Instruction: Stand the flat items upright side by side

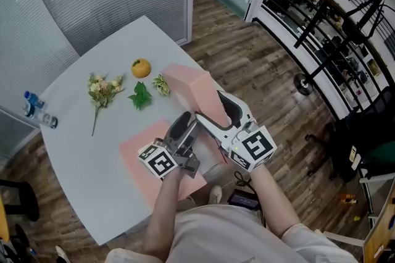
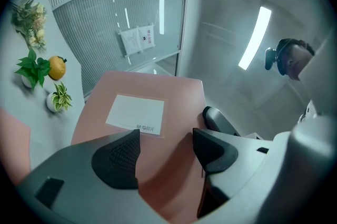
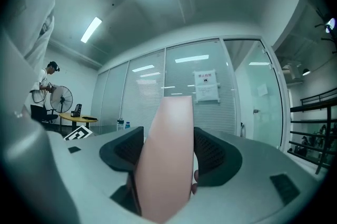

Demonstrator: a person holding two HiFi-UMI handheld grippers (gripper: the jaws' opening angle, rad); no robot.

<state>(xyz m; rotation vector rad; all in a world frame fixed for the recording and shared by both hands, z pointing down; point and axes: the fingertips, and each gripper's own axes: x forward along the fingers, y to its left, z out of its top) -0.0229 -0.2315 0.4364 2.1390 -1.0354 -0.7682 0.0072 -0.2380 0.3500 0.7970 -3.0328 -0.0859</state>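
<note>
A pink folder [image 1: 196,87] stands tilted up off the white table [image 1: 74,150] in the head view. My right gripper [image 1: 217,111] is shut on its edge; in the right gripper view the pink edge [image 3: 169,128] fills the gap between both pads. My left gripper [image 1: 184,125] sits just left of it, low against the folder. In the left gripper view the folder's face [image 2: 174,97] with a white label [image 2: 136,114] runs between and beyond the jaws of the left gripper [image 2: 166,152], which stand apart without pinching it. A second pink folder [image 1: 139,154] lies flat on the table under my hands.
An orange [image 1: 141,68], a flower bunch [image 1: 102,90], a green leaf sprig [image 1: 140,95] and a small potted plant [image 1: 162,84] sit behind the folders. A water bottle [image 1: 34,108] lies at the table's left edge. A glass partition [image 2: 121,23] stands behind the table.
</note>
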